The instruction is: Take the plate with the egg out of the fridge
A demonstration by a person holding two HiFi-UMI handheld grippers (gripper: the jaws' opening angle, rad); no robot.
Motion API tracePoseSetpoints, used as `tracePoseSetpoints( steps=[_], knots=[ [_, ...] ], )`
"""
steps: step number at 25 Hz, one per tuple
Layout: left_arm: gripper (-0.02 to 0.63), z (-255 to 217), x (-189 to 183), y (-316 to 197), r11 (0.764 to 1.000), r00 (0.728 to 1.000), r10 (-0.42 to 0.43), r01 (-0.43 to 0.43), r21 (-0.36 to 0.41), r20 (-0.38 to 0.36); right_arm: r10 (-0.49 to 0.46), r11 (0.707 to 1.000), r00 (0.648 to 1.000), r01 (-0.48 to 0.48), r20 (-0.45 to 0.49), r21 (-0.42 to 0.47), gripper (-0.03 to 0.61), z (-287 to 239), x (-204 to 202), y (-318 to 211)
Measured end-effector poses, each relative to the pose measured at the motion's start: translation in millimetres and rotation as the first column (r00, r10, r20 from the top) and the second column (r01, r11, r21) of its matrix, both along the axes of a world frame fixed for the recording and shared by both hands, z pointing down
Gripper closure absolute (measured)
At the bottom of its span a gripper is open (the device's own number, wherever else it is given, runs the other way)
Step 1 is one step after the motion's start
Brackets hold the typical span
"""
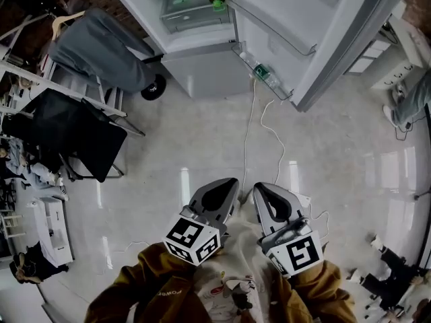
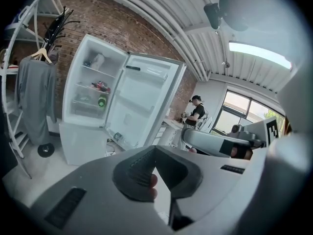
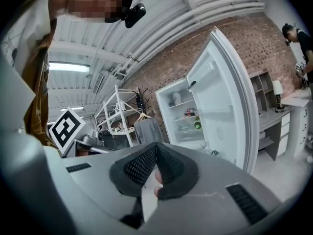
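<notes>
Our left claw (image 1: 229, 187) and right claw (image 1: 261, 192) are clenched on nothing; unless released before the fridge (image 1: 209, 66) ahead, they'd shove the plate.

light: bright, even, from ceiling strip (image 2: 264, 53) and window (image 2: 244, 106) | glare: white streaks on glossy floor (image 1: 185, 180) | shadows: soft | optics: fisheye bending, dark corners in gripper views | focus: near foreground soft, fridge (image 1: 202, 5) clear
</notes>
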State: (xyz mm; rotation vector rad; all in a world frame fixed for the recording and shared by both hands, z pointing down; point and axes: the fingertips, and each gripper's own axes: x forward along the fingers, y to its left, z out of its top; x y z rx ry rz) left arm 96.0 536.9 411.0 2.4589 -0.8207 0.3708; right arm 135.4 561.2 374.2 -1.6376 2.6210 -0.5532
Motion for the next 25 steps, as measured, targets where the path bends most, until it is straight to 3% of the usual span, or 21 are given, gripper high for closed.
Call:
tracePoseSetpoints(
  steps=[6, 14, 18, 25],
  knots=[
    [0.607, 15.2, 16.7, 12.1, 0.999, 0.999, -0.041, 0.041, -0.013, 0.015, 0.023, 0.998, 0.999, -0.020, 0.049, -0.051, 0.572, 30.1, 26.9, 8.2],
    [0.606, 6.8, 8.1, -5.7, 0.993, 0.993, -0.117, 0.117, 0.020, 0.020, -0.044, 0.999, 0.998, 0.046, 0.052, -0.026, 0.572, 26.2, 17.1, -4.4],
    [0.606, 15.2, -8.3, -16.0, 0.991, 0.989, -0.135, 0.136, -0.004, 0.055, -0.061, 0.998, 0.996, 0.063, 0.067, -0.031, 0.572, 30.2, 4.5, -15.4],
    [0.606, 9.2, -16.6, -49.7, 0.990, 0.990, -0.143, 0.143, 0.002, 0.004, -0.051, 0.998, 0.998, 0.052, 0.023, -0.029, 0.572, 21.4, -6.3, -49.7]
  ],
)
